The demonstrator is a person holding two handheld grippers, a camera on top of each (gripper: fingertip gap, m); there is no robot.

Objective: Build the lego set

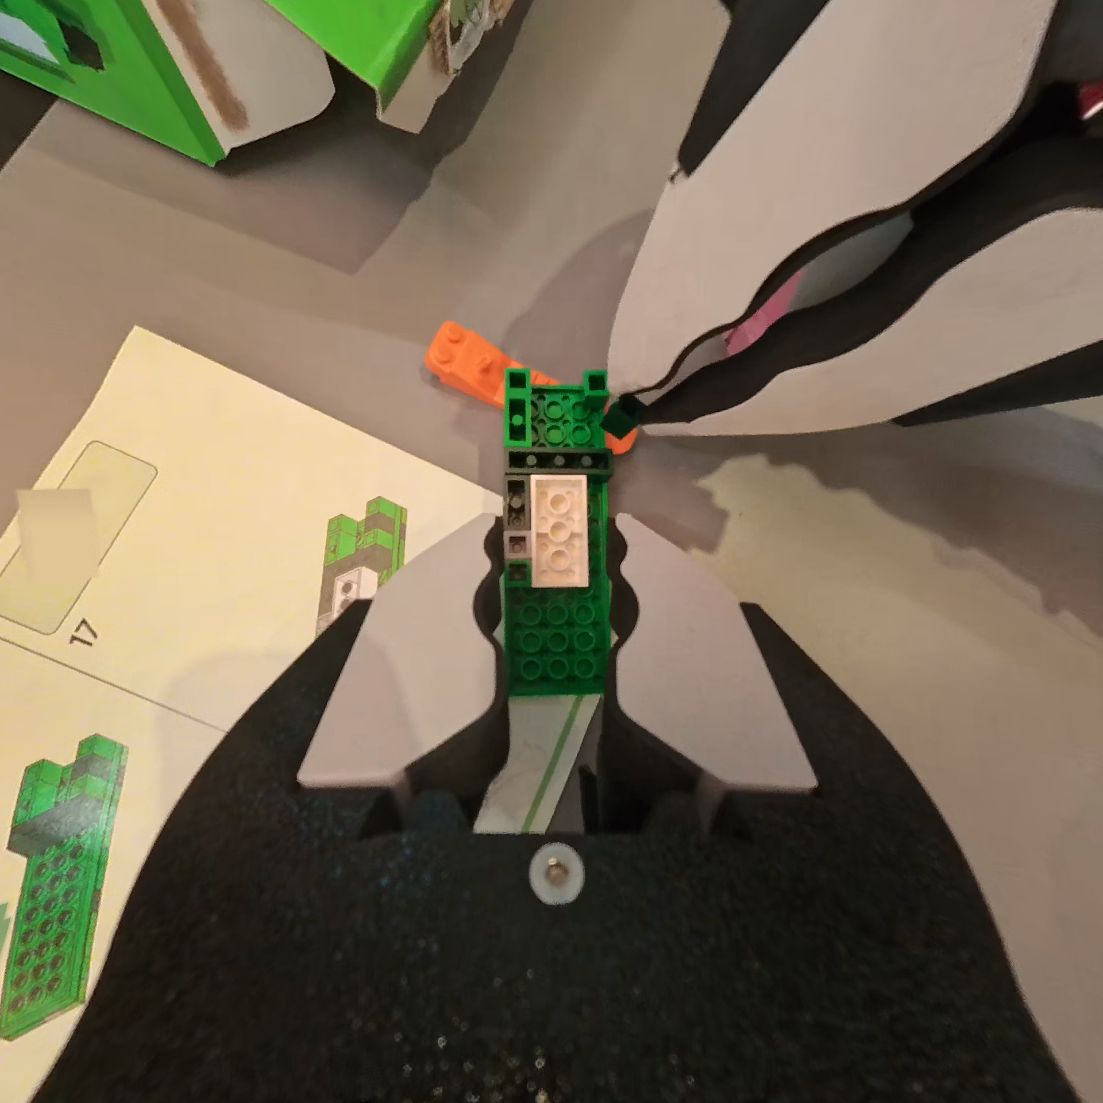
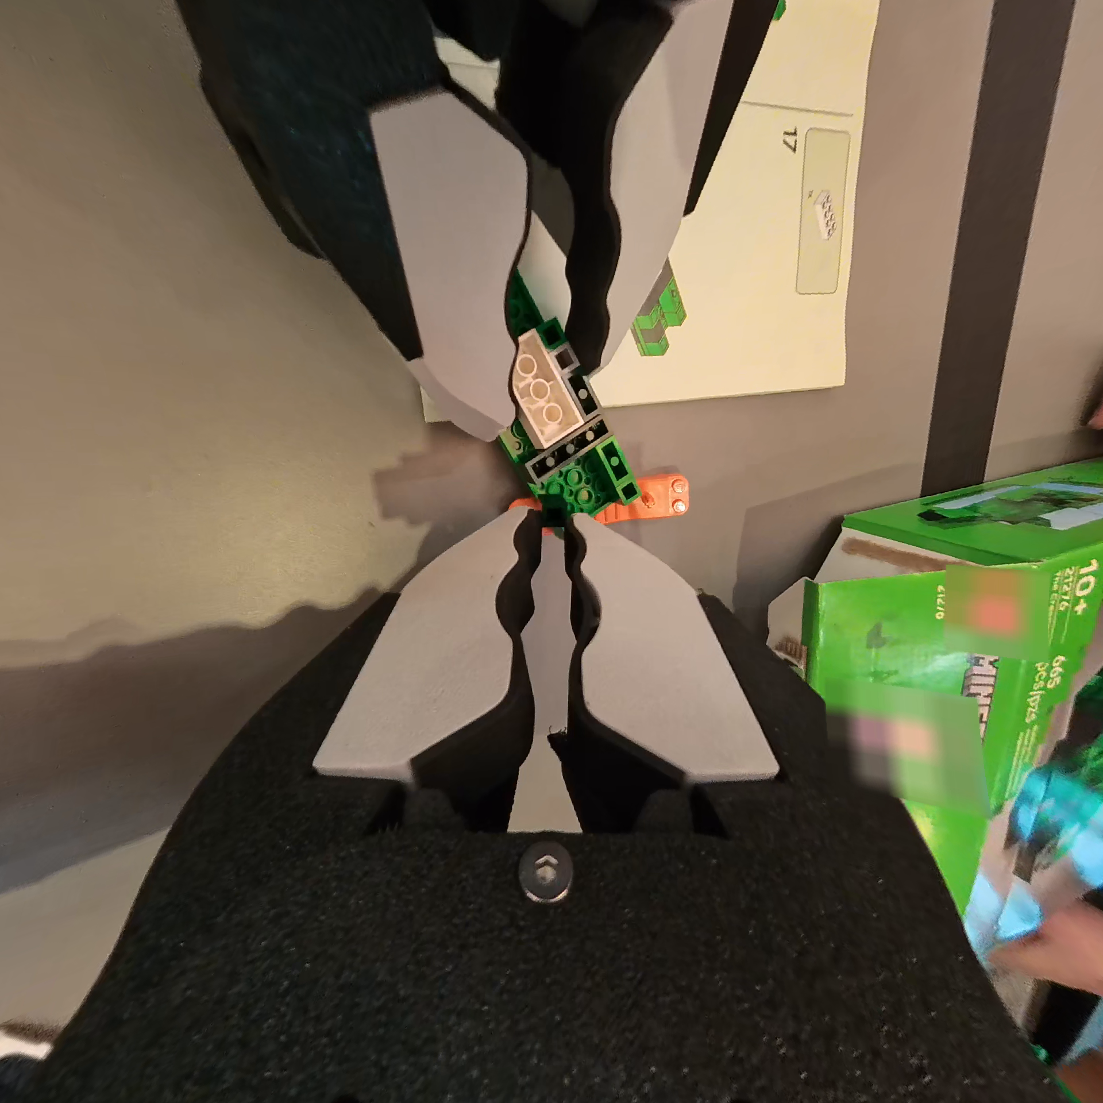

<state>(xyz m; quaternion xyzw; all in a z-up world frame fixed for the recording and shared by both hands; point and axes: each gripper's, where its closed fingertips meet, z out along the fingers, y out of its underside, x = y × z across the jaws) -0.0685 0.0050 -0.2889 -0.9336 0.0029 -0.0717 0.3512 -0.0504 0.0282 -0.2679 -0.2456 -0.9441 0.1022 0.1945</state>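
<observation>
The left gripper [image 1: 556, 597] is clamping the green build [image 1: 557, 632] by its long sides, underside tubes facing the camera, a white brick [image 1: 559, 531] pressed onto its middle. The build is hanging above the grey table [image 1: 298, 239], over the edge of the manual [image 1: 209, 537], with an orange separator [image 1: 471, 367] lying just beyond its far end.

The right gripper [image 2: 552, 525] is pinching a small dark green brick [image 1: 622, 416] at its very tips and bringing it to the far right corner of the build, beside a small green post [image 1: 595, 382]. Whether it is already touching is hard to tell.

The hold on that brick is looking thin: only the tip ends are gripping it, and it is sitting tilted against the corner. Pushing down at that angle is likely to make it twist or pop out and drop onto the table near the separator. Pressing at the far end, well beyond the left clamp, is also likely to lever the build and let it pivot or slip between the fingers. The green box [image 1: 149, 77] is standing far left, well apart.
</observation>
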